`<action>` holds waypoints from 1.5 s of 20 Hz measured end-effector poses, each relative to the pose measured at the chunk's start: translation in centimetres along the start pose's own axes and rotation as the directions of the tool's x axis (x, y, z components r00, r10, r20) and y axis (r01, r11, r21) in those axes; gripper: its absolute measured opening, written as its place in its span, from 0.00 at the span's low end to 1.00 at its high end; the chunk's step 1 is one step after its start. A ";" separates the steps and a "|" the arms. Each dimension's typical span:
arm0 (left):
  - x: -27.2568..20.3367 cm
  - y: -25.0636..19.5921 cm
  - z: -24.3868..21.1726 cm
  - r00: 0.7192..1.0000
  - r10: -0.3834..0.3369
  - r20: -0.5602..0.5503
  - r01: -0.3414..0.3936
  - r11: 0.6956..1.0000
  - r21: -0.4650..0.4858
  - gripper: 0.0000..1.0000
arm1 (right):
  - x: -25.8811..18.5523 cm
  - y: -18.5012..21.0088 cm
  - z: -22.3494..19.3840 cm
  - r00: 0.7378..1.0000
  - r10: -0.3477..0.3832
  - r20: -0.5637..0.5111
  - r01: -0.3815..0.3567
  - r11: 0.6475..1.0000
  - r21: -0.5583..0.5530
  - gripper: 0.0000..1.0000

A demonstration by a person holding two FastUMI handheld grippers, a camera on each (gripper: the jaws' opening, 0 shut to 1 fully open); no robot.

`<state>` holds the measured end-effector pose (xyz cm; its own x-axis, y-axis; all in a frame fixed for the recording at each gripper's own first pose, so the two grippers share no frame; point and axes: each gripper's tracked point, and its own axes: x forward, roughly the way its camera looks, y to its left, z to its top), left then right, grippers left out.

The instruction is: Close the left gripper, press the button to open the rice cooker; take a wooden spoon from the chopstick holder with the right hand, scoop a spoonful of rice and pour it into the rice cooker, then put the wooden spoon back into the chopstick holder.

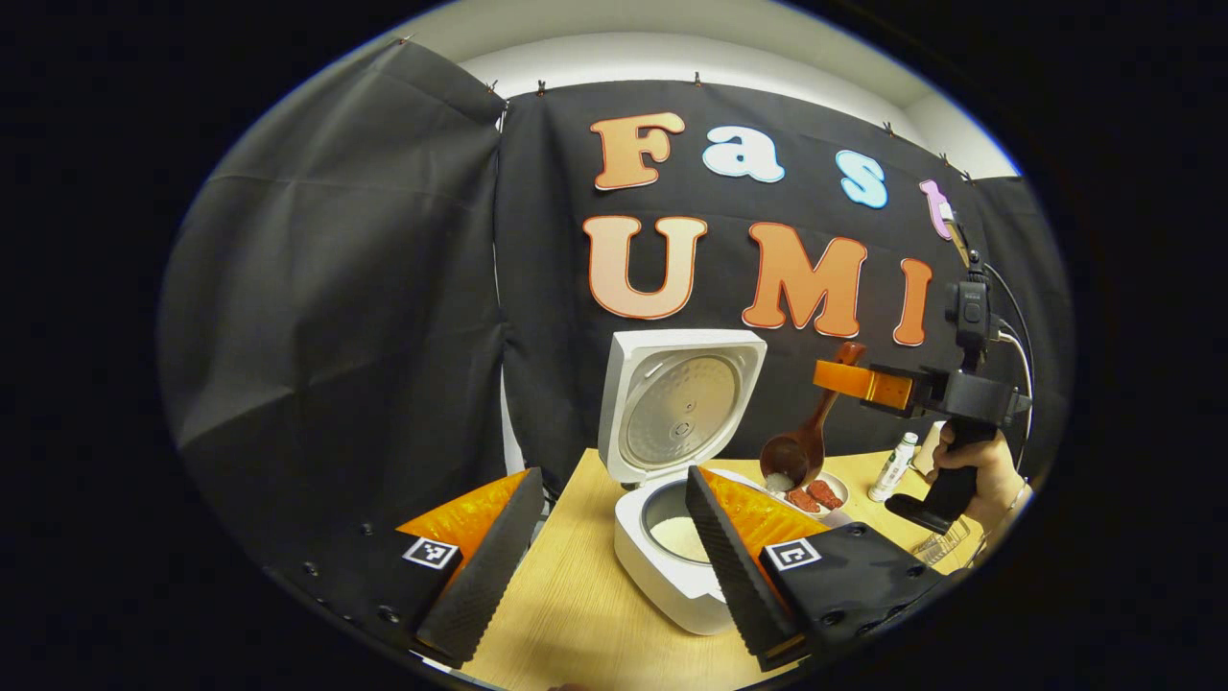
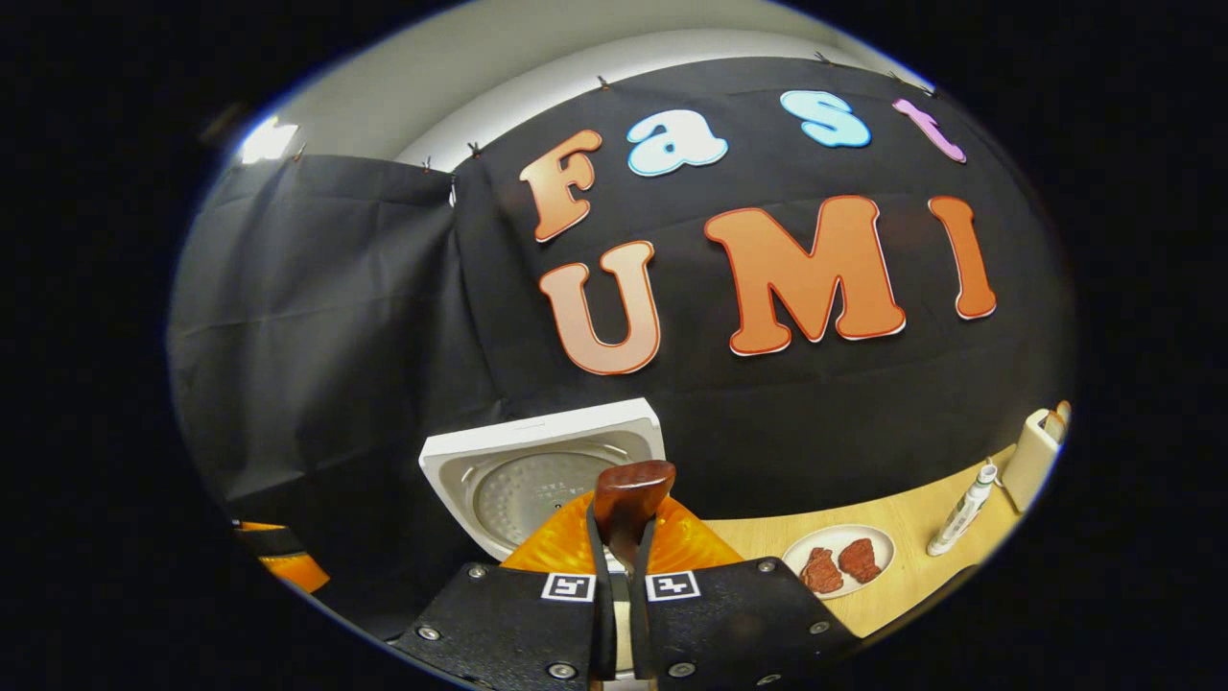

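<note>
The table (image 1: 576,595) has a light wooden top. On it stands a white rice cooker (image 1: 672,561) with its lid up, close to the left edge. Just beside the cooker, to the right, lies a white plate (image 2: 838,559) with two red pieces on it. Farther right stands a small white bottle (image 2: 962,511), and near it a pale holder (image 2: 1028,459).

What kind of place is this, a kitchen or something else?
Probably a mock kitchen in a recording booth: a light wooden table with an open white rice cooker and a white plate of red meat pieces, backed by black cloth, not kitchen walls.
</note>
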<state>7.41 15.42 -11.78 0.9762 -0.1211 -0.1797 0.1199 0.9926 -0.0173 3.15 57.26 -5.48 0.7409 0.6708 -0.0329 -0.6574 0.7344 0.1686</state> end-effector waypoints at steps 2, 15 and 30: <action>0.1 0.0 -0.1 1.000 0.002 -0.004 -0.002 1.000 -0.001 1.00 | -0.2 0.3 -0.7 1.000 0.022 -0.007 -0.022 0.999 -0.047 0.05; 0.5 -1.0 0.3 1.000 0.007 -0.002 -0.007 1.000 0.004 1.00 | -1.9 -2.2 1.1 0.999 0.041 0.007 -0.041 0.999 0.036 0.05; 1.0 -5.1 1.2 1.000 -0.003 0.017 0.003 1.000 -0.005 1.00 | -17.9 -27.4 2.5 0.934 -0.356 0.019 0.347 0.921 0.179 0.05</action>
<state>8.00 10.27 -10.65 0.9789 -0.1238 -0.1628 0.1218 0.9923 -0.0224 8.27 24.84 -7.02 0.9288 0.3637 -0.0718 -0.3238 0.8902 0.3204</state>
